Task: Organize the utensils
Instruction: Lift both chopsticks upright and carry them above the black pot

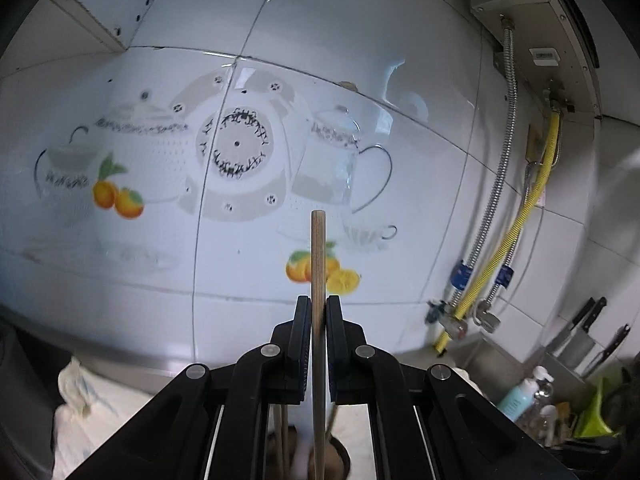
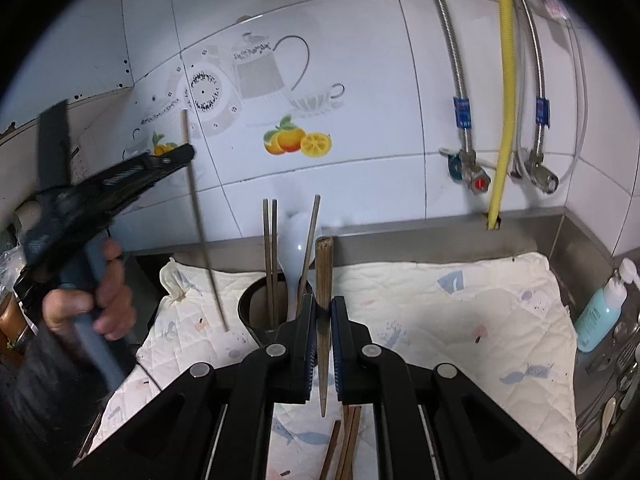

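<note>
A quilted cloth (image 2: 460,304) covers the surface ahead of both grippers. On it, just beyond the right hand-held gripper (image 2: 320,312), stands a dark cup (image 2: 256,312) holding chopsticks and a white spoon (image 2: 296,248). The right gripper clamps an upright chopstick (image 2: 322,276). The left hand-held gripper (image 1: 318,312) pinches another chopstick (image 1: 318,256), raised left of the cup.

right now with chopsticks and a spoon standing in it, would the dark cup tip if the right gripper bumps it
Possibly. The cup looks narrow, and the tall chopsticks and white spoon lean on its rim, raising the weight. It also stands on a quilted cloth, a soft footing. How heavy it is cannot be judged.
</note>
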Motion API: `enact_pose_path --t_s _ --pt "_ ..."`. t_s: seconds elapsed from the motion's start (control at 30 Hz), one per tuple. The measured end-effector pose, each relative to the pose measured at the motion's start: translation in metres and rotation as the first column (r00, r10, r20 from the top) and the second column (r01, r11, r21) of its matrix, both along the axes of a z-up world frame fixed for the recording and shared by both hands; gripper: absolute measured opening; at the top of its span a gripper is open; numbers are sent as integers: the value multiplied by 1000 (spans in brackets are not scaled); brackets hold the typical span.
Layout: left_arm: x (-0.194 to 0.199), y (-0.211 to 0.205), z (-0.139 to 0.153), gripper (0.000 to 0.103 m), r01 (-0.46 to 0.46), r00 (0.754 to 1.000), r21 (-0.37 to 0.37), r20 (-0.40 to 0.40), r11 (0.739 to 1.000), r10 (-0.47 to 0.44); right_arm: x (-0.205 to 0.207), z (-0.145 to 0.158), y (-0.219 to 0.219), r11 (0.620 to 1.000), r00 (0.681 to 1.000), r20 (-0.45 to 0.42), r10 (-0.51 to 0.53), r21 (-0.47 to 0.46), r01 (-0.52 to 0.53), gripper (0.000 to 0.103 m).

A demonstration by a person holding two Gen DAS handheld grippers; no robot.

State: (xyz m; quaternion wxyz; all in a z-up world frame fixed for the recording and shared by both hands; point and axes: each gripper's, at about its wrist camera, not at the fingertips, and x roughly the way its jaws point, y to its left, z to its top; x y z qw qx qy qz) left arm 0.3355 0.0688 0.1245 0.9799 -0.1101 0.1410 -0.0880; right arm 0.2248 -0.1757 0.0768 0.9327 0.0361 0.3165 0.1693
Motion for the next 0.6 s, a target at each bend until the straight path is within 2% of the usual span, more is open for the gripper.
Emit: enact_pose_path --t_s 0.1,0.23,0.6 --pt "17 -4 -10 7 -19 1000 51 21 999 18 2 6 4 1000 1000 12 -10 -11 10 10" --pt "31 -6 -26 7 -26 999 74 20 997 25 6 17 10 1000 999 38 -21 -14 21 10" --pt "42 23 -86 7 -24 991 9 -132 1000 25 27 54 35 999 987 163 -1 41 -6 10"
